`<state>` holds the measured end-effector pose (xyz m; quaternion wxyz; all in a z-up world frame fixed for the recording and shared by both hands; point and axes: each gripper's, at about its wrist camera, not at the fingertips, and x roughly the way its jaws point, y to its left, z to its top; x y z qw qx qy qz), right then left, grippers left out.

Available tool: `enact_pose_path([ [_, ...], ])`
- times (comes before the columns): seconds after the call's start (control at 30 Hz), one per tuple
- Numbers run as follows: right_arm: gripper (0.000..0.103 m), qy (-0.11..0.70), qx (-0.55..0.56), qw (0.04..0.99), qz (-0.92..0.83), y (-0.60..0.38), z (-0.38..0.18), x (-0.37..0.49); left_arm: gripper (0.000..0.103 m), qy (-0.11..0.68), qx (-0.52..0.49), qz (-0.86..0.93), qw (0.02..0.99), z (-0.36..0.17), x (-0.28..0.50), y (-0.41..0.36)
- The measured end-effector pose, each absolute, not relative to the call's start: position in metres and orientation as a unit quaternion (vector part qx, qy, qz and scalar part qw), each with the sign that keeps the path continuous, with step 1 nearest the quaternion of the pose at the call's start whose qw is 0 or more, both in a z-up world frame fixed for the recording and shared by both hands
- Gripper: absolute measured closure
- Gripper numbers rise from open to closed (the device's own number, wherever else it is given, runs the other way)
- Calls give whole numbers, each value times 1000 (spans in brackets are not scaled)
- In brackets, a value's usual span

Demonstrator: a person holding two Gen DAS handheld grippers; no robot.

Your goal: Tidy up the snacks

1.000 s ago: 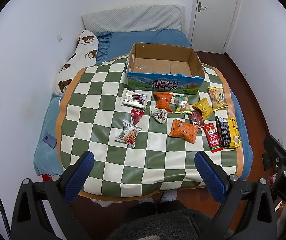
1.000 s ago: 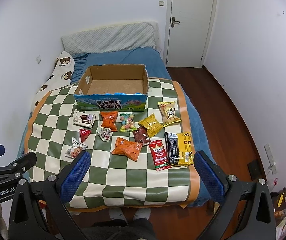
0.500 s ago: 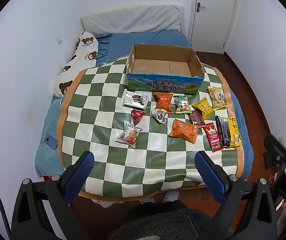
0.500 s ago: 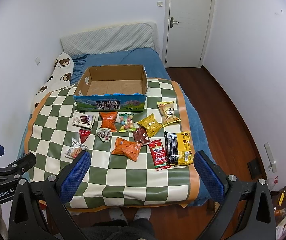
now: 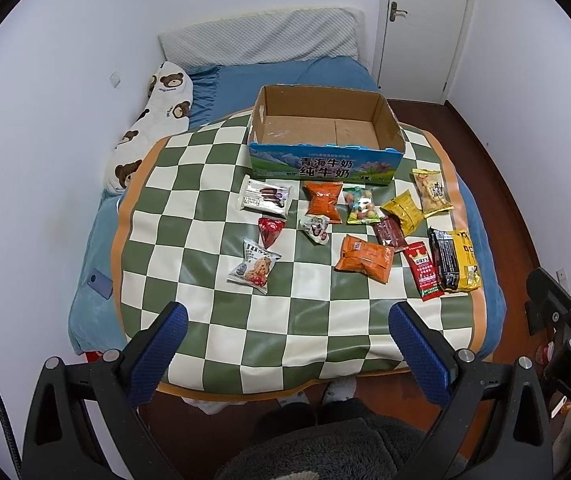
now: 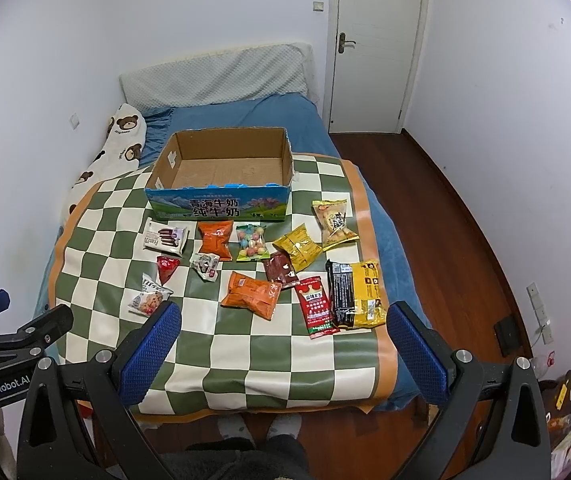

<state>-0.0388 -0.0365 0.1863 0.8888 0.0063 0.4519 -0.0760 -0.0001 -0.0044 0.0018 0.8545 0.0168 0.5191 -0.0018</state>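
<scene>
An empty cardboard box (image 5: 325, 136) (image 6: 221, 176) with a blue printed front stands at the far side of a green and white checkered mat (image 5: 205, 300) (image 6: 245, 348). Several snack packets lie in front of it, among them an orange bag (image 5: 363, 258) (image 6: 251, 294), a white cookie packet (image 5: 254, 267) (image 6: 147, 300), a red stick pack (image 5: 423, 270) (image 6: 317, 306) and a black and yellow pack (image 5: 453, 260) (image 6: 355, 294). My left gripper (image 5: 285, 346) and right gripper (image 6: 281, 346) hover open and empty above the mat's near edge.
The mat covers a blue bed (image 6: 285, 116) with a bear-print pillow (image 5: 149, 128) along the left wall. A blue phone (image 5: 99, 283) lies on the bed's left edge. A white door (image 6: 373, 44) and wooden floor (image 6: 445, 208) are on the right. A person's feet (image 6: 257, 426) show below.
Both views have shifted slightly; the scene sits a little lower and nearer in frame. No snack has moved and both grippers stay open.
</scene>
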Motion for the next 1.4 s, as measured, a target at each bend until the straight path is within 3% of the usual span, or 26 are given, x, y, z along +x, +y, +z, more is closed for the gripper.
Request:
enact_pose_path([
  [0.53, 0, 460, 14, 885, -71, -40, 177, -40, 0, 519, 18, 2, 854, 0, -2, -6],
  [0.73, 0, 477, 12, 875, -80, -54, 153, -20, 0, 514, 19, 43, 856, -32, 12, 5],
  [1.07, 0, 583, 29, 804, -112, -127, 15, 58, 0, 574, 16, 144, 806, -137, 82, 39],
  [1.4, 0, 652, 106, 733, -164, -221, -116, 134, 0, 640, 13, 148, 754, -220, 125, 1],
])
